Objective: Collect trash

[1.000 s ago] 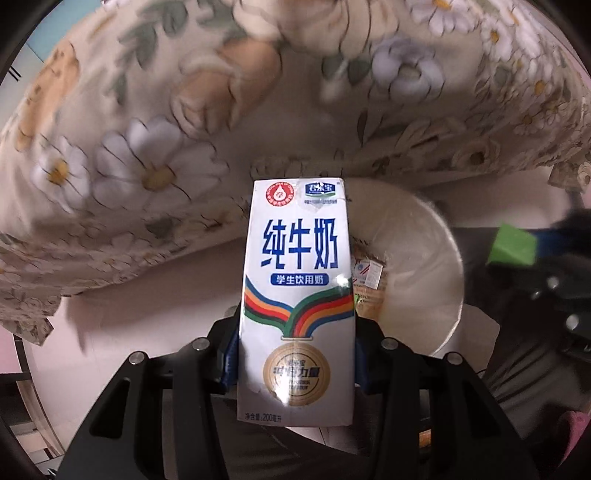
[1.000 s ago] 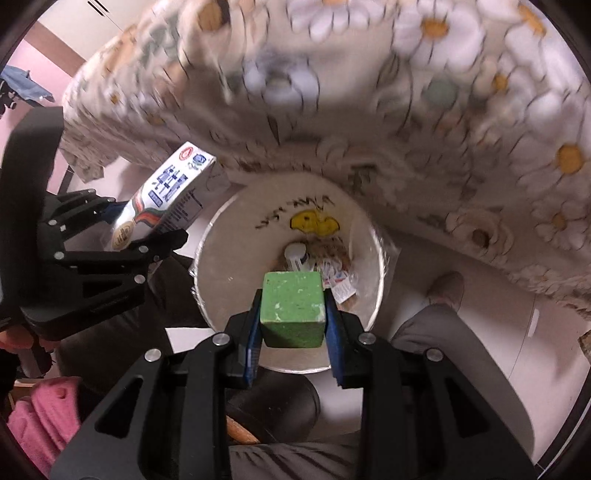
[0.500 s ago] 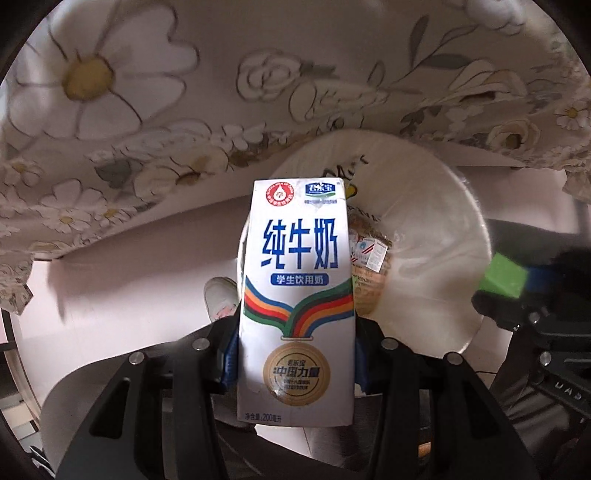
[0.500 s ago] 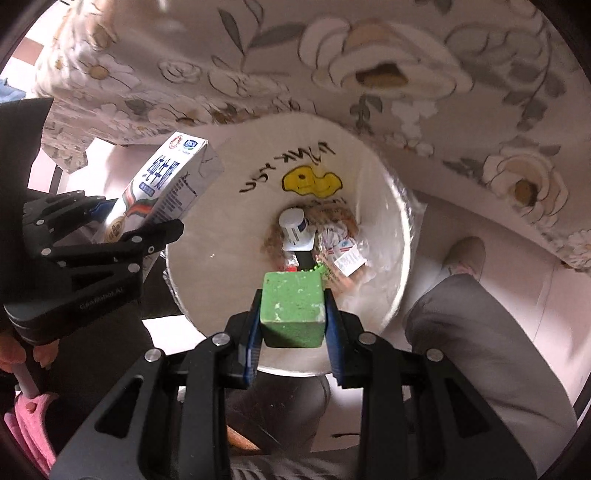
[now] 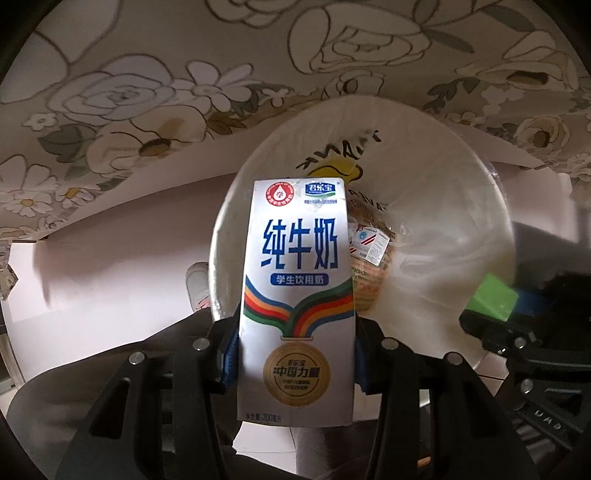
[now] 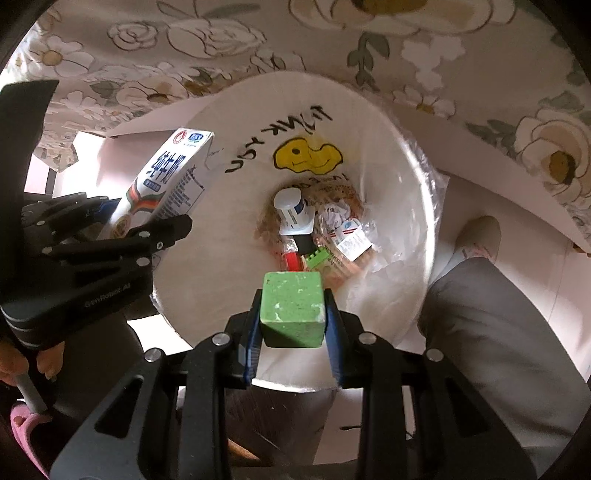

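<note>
Left gripper (image 5: 297,354) is clamped on the white rectangular milk carton (image 5: 297,295), held upright over the near left rim of the round white bag-lined trash bin (image 6: 413,177). Right gripper (image 6: 292,325) pinches the green foam cube (image 6: 291,306) above the bin's near edge. Both have dropped closer to the bin than a second ago; the bin looks larger and the floral tablecloth (image 6: 229,33) now sits overhead. Grips unchanged.

milk carton (image 5: 297,295): glossy printed paperboard
green block (image 6: 291,308): matt, rough, speckled
bin liner (image 6: 436,199): thin, shiny plastic film
floral cloth (image 5: 147,92): matt woven fabric
left tongs (image 5: 295,354): matt black plastic, metal screws
</note>
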A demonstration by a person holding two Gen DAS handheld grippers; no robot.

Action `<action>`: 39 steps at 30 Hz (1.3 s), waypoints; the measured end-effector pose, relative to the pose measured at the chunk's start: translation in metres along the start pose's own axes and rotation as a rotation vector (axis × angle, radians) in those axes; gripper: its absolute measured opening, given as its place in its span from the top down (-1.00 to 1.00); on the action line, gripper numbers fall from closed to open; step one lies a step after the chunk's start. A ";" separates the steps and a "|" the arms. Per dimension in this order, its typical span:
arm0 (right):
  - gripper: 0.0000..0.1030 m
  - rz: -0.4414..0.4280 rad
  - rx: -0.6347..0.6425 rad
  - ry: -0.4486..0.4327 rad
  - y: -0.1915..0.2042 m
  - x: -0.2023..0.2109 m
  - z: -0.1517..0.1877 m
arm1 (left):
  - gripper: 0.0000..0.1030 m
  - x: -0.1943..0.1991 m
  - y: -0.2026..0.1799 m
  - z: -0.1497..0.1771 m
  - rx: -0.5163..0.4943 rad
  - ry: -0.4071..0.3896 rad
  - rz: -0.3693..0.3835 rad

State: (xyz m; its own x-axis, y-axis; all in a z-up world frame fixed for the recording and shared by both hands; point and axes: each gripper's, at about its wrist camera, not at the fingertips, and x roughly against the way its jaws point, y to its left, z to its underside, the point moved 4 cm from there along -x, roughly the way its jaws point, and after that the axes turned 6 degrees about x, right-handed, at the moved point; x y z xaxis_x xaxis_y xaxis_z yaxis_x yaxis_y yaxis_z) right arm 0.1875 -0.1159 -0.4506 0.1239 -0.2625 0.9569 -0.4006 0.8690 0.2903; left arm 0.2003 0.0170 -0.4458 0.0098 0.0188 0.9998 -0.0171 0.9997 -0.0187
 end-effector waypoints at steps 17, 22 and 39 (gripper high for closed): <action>0.38 -0.003 0.018 0.086 0.006 -0.036 -0.005 | 0.04 -0.032 -0.005 -0.002 0.017 0.054 0.025; 0.23 0.008 0.010 0.105 0.007 -0.043 -0.007 | 0.01 -0.035 -0.010 -0.002 0.020 0.065 0.032; 0.02 0.017 0.008 0.087 0.007 -0.043 -0.010 | -0.18 -0.037 -0.009 -0.003 0.029 0.063 0.023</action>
State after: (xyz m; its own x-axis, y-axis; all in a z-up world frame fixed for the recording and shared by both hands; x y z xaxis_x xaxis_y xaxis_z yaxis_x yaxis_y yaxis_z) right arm 0.1882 -0.0949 -0.4893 0.1950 -0.2102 0.9580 -0.4107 0.8695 0.2744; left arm 0.2033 0.0077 -0.4829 0.0717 0.0439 0.9965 -0.0473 0.9981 -0.0405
